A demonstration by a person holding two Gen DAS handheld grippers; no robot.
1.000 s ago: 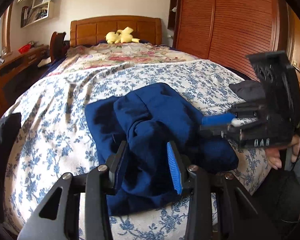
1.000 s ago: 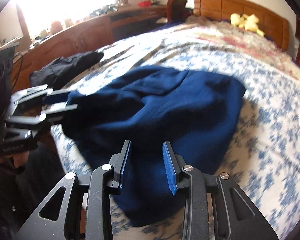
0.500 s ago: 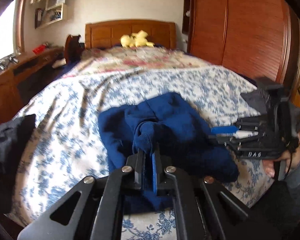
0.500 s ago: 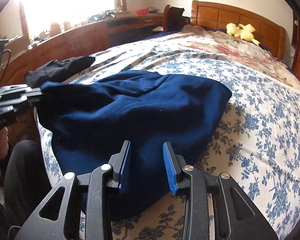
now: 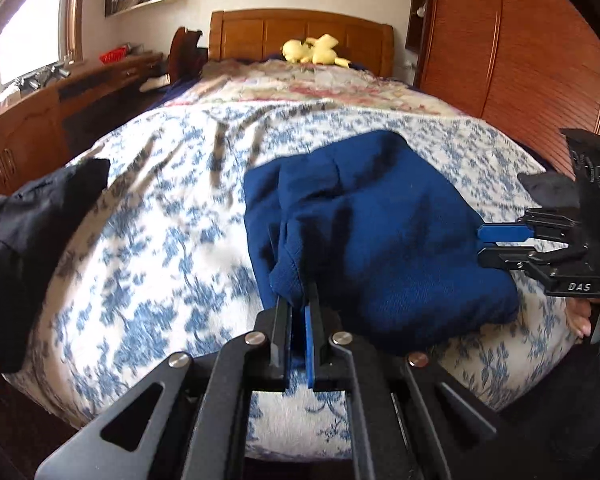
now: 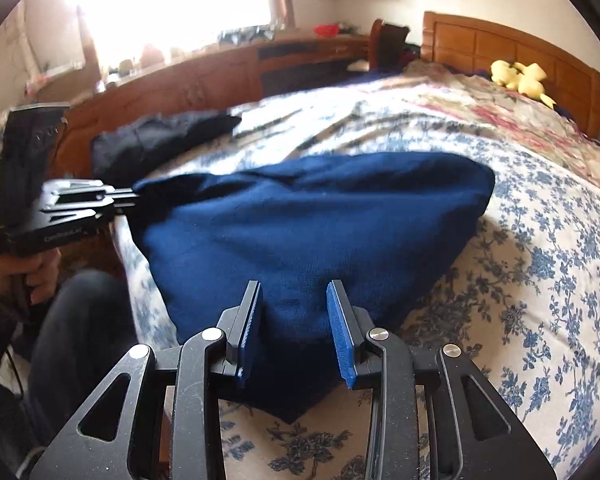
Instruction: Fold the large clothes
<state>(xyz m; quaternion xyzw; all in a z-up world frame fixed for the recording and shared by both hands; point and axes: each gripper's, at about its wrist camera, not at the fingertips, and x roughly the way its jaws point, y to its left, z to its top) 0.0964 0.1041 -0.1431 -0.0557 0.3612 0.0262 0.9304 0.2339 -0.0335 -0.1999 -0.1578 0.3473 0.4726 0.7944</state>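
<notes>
"DAS" lettering — right claw (image 5: pixel 485 242) body

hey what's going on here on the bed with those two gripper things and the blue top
A person holding a gripper in each hand is folding a navy blue sweater on a bed with a blue floral bedspread. The left gripper is shut on a bunched edge of the sweater at its near corner. The right gripper is open, its jaws straddling the sweater's other near corner without pinching it. A black garment lies at the bed's edge, and a yellow plush toy sits by the headboard.
</notes>
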